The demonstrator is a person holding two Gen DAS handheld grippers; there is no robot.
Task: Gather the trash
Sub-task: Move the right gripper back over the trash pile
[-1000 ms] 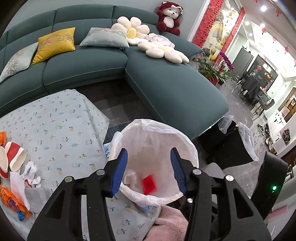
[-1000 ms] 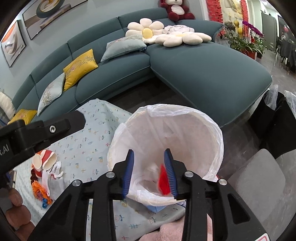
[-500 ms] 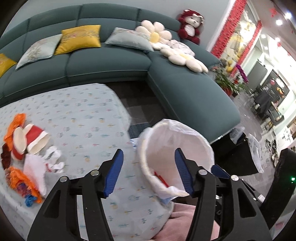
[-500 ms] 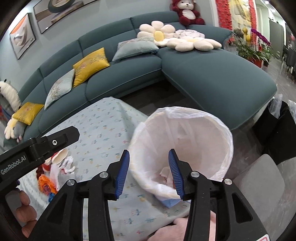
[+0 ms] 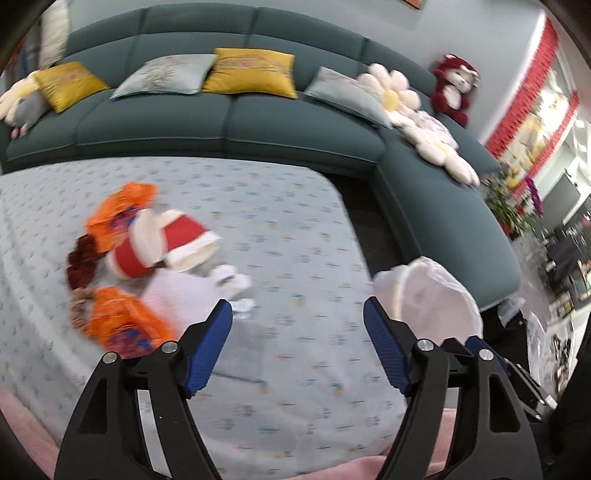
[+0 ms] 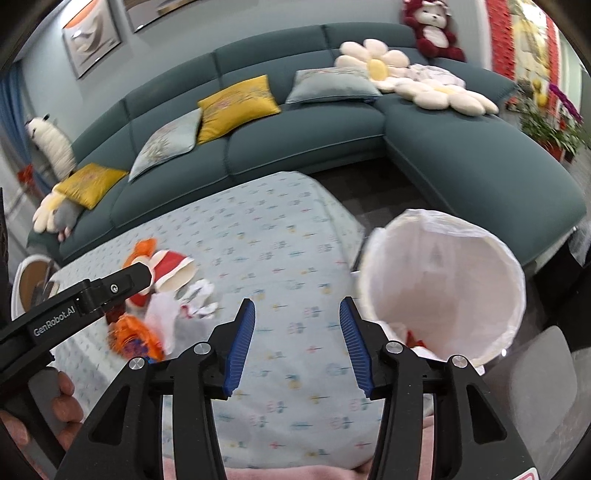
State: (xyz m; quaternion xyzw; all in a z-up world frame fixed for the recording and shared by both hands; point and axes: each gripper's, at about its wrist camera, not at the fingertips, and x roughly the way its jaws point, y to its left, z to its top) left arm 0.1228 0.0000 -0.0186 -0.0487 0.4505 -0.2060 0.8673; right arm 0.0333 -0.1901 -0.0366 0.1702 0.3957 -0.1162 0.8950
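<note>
Now off bin, claws opening — empty

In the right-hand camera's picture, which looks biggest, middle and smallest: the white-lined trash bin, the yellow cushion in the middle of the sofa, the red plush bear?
1. White-lined trash bin, though it sits nearest the camera, which inflates it.
2. Yellow embroidered cushion.
3. Red plush bear, farthest away on the sofa back, so its true size is unsure.

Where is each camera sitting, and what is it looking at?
Left wrist: sits on the left gripper, looking down past its empty, opening jaws at the trash pile.
Right wrist: sits on the right gripper, jaws also empty and opening, facing the table; a hand shows.
Both share the pile, the bin and the sofa.
</note>
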